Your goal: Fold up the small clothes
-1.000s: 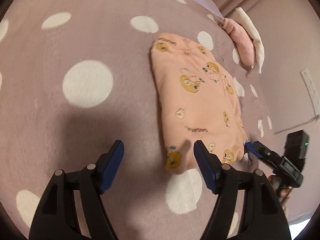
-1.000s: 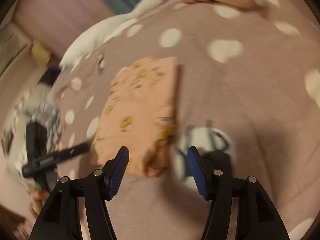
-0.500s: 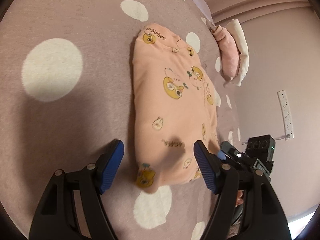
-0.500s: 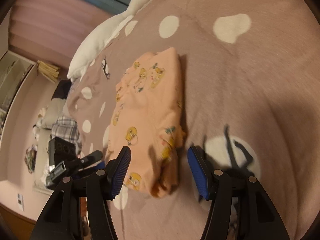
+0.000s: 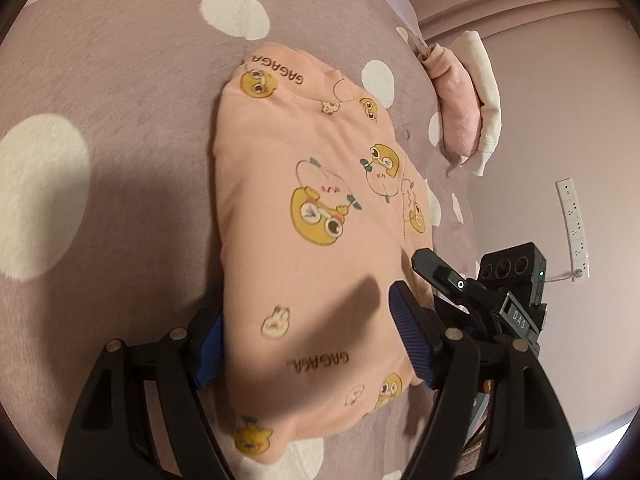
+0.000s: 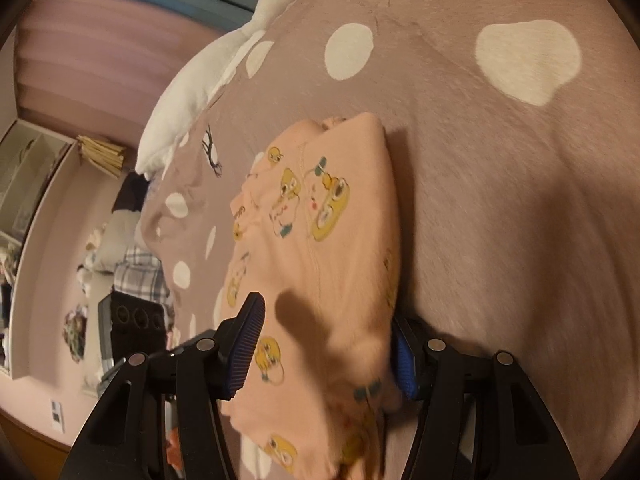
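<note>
Straddling soft folded peach garment [image 5: 320,248] w/ ribbed blue pads, both hand-held grippers [image 5: 308,344] [image 6: 326,354] spread, fuzzy dotted blanket [image 5: 120,80] beneath.

home bedroom: polka-dot bedspread [image 6: 500,200], plush goose [image 6: 208,76], curtains [image 6: 100,52], wall sockets [image 5: 574,228].

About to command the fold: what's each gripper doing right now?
Left gripper: open, jaws straddling the pink garment, not clamped.
Right gripper: open, jaws straddling the same garment.
</note>
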Available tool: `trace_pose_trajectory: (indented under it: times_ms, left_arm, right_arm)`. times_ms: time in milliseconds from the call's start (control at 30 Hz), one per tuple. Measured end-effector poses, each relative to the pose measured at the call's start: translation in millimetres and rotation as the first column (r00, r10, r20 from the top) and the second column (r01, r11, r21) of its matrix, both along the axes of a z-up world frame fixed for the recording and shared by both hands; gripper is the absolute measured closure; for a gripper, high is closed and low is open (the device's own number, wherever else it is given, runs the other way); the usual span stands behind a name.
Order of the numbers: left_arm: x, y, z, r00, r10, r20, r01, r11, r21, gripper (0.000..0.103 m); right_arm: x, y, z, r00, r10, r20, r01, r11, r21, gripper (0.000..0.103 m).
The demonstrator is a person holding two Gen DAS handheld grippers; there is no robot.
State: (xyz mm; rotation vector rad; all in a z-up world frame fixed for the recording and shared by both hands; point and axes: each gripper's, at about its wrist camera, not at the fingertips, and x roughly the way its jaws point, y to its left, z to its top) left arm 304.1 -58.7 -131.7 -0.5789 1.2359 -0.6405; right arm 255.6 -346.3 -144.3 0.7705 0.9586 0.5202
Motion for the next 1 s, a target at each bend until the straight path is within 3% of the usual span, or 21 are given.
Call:
trace_pose_trajectory:
  times_ms: [267, 400, 633, 1000]
  left_arm:
    - [5.3, -7.1, 0.5, 1.0, -0.011, 0.015, 0.011, 1.0, 0.013, 0.025]
    - [5.9, -5.3, 0.5, 1.0, -0.003, 0.022, 0.002, 1.0, 0.015, 0.025]
    - [5.3, -14.1, 2.2, 0.998, -0.008, 0.056, 0.002, 0.994, 0.109, 0.038]
    - [0.9, -23.8, 6.9, 0.995, -0.022, 0.101, 0.0, 0.977, 0.212, 0.047]
  right_arm:
    - [10.5, 10.8, 2.5, 0.999, 0.034, 0.021, -0.033, 0.999, -0.032, 0.043]
    - [13.8, 14.6, 3.1, 0.999, 0.036, 0.023, -0.034, 0.997, -0.065, 0.051]
    - [11.7, 10.9, 1.7, 0.999, 0.025, 0.023, -0.023, 0.997, -0.08, 0.062]
    - [4.9, 23.5, 13.2, 0.997, 0.024, 0.071, -0.011, 0.983, -0.185, 0.076]
